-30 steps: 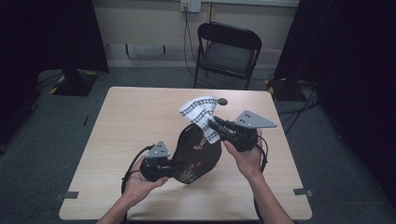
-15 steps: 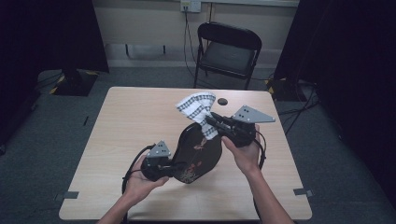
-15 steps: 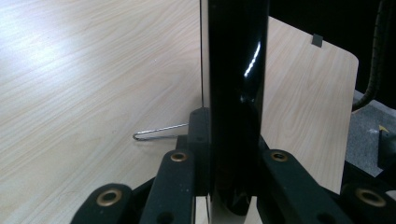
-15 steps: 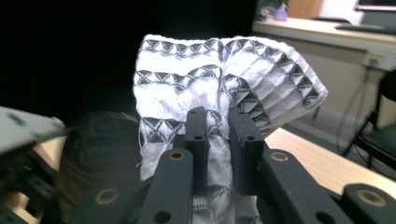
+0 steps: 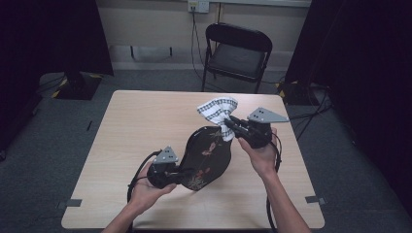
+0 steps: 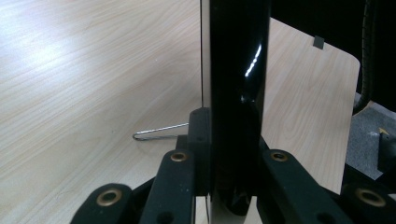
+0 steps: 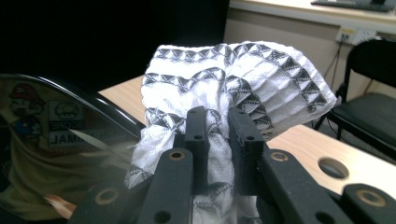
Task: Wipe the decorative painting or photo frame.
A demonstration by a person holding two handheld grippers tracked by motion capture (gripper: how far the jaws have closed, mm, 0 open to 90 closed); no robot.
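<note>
Evidently the tray (image 5: pixel 206 155) is clamped at its edge by the left tongs (image 5: pixel 182 174), cloth (image 5: pixel 218 110) by the right tongs (image 5: pixel 232 124); wiping w/ light, even strokes is advised, tray kept steady.

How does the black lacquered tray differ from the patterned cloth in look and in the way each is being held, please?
The tray is rigid, glossy black with a floral design; the cloth is soft, bunched, white with a dark woven pattern. The tray is clamped at its near edge by the left gripper and tilted up off the table; the cloth is pinched in the right gripper against the tray's far end. Both are gripped by shut jaws.
</note>
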